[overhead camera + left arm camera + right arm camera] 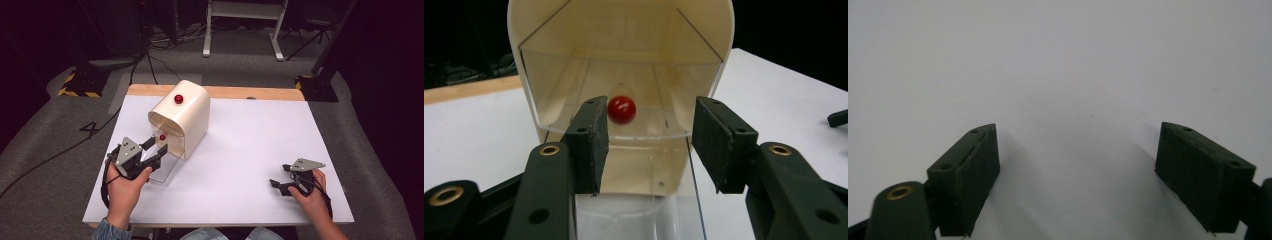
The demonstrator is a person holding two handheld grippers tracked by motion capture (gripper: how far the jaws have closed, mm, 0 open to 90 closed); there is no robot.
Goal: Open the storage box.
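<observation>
A white-topped table (250, 150) is carrying a cream-coloured, round-topped plastic box (187, 112) with a red knob (178, 98) on its top and a clear door (167, 167) folded down flat at its open front. A small red ball (621, 109) is sitting inside the box, just behind a clear curved lip. The left tongs (154, 148) are hovering at the opening with their jaws spread apart, gripping nothing, the ball showing between them and farther in. The right tongs (278, 183) are resting well apart on the bare table near the person's side, jaws wide and released.
</observation>
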